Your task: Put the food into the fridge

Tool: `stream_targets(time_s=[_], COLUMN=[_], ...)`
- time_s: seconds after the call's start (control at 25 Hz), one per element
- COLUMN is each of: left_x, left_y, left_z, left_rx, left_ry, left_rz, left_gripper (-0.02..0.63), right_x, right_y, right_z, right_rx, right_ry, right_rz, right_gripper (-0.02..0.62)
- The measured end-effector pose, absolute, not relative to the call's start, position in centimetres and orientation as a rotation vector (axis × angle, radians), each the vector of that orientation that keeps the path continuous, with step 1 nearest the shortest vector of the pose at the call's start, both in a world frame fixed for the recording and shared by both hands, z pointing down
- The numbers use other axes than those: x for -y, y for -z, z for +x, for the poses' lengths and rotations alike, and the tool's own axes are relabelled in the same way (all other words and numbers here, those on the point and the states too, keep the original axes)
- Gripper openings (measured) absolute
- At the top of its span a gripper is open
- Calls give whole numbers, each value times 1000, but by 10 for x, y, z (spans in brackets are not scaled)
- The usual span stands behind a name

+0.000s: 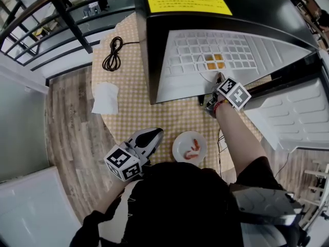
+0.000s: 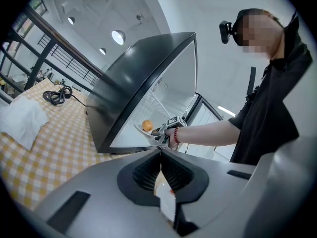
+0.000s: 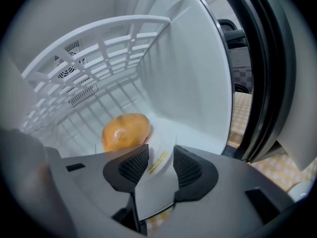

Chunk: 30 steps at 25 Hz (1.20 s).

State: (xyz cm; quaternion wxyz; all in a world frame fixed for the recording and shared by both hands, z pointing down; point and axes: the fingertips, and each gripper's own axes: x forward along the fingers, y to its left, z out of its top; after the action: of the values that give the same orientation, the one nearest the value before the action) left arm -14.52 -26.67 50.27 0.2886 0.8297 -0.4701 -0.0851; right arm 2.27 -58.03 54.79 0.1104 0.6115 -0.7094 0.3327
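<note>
An orange-brown bun (image 3: 125,131) lies on a white plate (image 3: 166,143) on the floor of the open black fridge (image 1: 221,14), under a white wire shelf (image 3: 99,48). My right gripper (image 3: 161,160) reaches into the fridge and is open, with the plate's near rim between its pads and a gap beside it. The head view shows this gripper (image 1: 217,78) at the fridge mouth, the bun (image 1: 215,62) visible through the shelf. A second white plate (image 1: 181,140) with red food (image 1: 193,149) sits on the table. My left gripper (image 1: 153,134) hovers left of it, shut and empty.
The fridge door (image 1: 293,112) stands open to the right. A white cloth (image 1: 105,98) and a coiled black cable (image 1: 112,54) lie on the yellow checked table (image 1: 128,107) left of the fridge. A dark railing (image 1: 51,14) runs beyond the table.
</note>
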Motion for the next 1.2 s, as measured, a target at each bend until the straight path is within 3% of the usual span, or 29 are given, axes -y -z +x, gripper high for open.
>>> stream_targets(time_s=[0.88,1.2], left_x=[255,266], left_y=[-503,-504], left_z=[-174,-185], left_rx=[1185,1087], left_ry=[211,194], left_rz=[2248,2305], left_gripper=[15,15], right_x=[576,573], right_y=[-546,-550], right_z=[13,13], right_rx=[2015,2027], right_ry=[-537,-573], right_rz=[1688,1706], right_gripper=[215,216])
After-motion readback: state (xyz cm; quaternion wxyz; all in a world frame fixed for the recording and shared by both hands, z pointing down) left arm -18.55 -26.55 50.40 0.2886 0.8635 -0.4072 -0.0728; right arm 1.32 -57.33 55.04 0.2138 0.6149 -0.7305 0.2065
